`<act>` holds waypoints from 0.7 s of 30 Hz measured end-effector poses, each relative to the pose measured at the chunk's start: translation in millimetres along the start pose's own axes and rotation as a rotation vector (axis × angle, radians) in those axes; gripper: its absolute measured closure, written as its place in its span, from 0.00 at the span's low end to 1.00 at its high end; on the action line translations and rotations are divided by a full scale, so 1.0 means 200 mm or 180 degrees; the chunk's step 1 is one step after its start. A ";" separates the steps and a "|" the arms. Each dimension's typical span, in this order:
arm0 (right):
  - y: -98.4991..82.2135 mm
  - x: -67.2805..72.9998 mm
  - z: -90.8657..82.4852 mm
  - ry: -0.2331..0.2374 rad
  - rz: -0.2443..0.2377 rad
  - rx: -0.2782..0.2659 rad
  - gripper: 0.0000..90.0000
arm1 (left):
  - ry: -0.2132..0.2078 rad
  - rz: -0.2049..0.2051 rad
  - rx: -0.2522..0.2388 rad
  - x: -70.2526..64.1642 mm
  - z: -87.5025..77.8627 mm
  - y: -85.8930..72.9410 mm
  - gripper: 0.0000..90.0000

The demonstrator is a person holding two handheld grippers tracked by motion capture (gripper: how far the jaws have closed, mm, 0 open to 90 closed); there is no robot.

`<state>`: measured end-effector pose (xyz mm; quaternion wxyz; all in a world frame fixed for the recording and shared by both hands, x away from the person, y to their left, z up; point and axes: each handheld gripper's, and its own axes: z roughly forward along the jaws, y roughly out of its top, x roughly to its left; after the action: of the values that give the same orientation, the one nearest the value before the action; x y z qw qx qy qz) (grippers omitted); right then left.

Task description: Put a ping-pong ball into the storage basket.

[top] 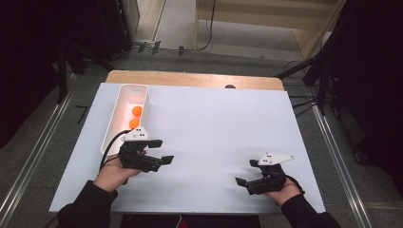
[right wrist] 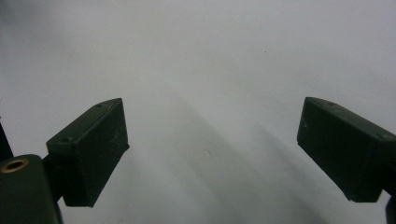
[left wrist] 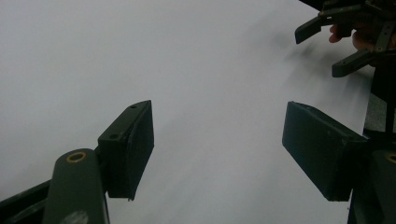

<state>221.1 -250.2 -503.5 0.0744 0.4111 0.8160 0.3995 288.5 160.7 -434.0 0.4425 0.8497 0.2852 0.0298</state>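
Inside white bin (top: 113,122): two orange balls (top: 136,117). Left gripper (top: 161,151), right gripper (top: 246,172): fingers wide, empty.

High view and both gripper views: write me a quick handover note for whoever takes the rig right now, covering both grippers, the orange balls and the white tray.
Left gripper: open, nothing between the jaws, over the white sheet just beside the near end of the white tray.
Right gripper: open, empty, low over the sheet at the near right.
Things: two orange balls lie in the tray at the table's left, one behind the other.
Done: both balls that can be seen sit in the tray.
Left: no other ball lies on the sheet, so probably nothing to pick; check before moving on.
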 end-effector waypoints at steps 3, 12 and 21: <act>0.00 0.00 0.00 -0.0006 -0.0005 0.0003 0.08 | 0.0019 0.0031 0.0018 -0.01 0.00 -0.01 0.28; 0.00 -0.01 0.00 -0.0016 0.0004 -0.0015 0.08 | -0.0024 0.0187 0.0066 -0.03 0.01 -0.07 0.28; 0.00 -0.01 0.00 -0.0022 0.0014 -0.0018 0.08 | -0.0116 0.0334 0.0205 -0.04 0.01 -0.17 0.28</act>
<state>221.3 -251.9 -503.7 0.0775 0.4140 0.8137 0.4005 266.8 169.2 -459.6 0.4178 0.8777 0.2330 0.0283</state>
